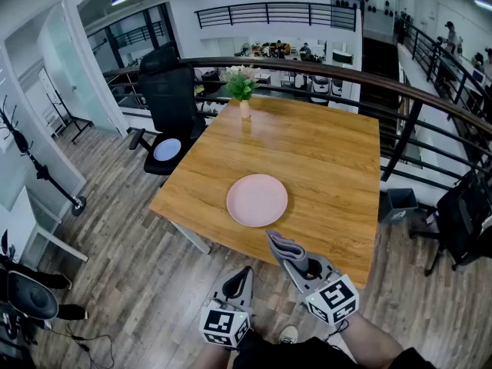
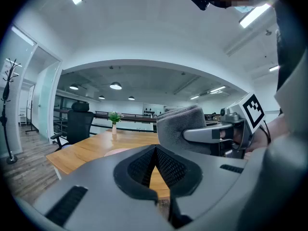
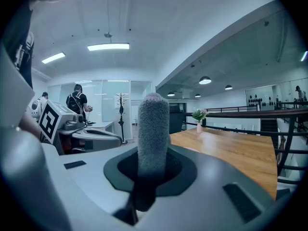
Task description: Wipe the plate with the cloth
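A round pink plate [image 1: 257,200] lies on the wooden table [image 1: 323,160], towards its near edge. My right gripper [image 1: 289,256] is shut on a folded grey cloth [image 1: 285,246], held just above the table's near edge, close to the plate's near right rim. In the right gripper view the cloth [image 3: 153,136] stands upright between the jaws. My left gripper [image 1: 244,272] is shut with nothing in it, off the table's near edge, left of the right gripper. In the left gripper view the cloth [image 2: 179,128] and the right gripper [image 2: 226,134] show at the right.
A small vase with a plant [image 1: 243,91] stands at the table's far edge. A black office chair [image 1: 171,106] sits at the far left corner. A dark railing [image 1: 400,98] runs behind and to the right of the table. A bin [image 1: 400,203] stands at the right.
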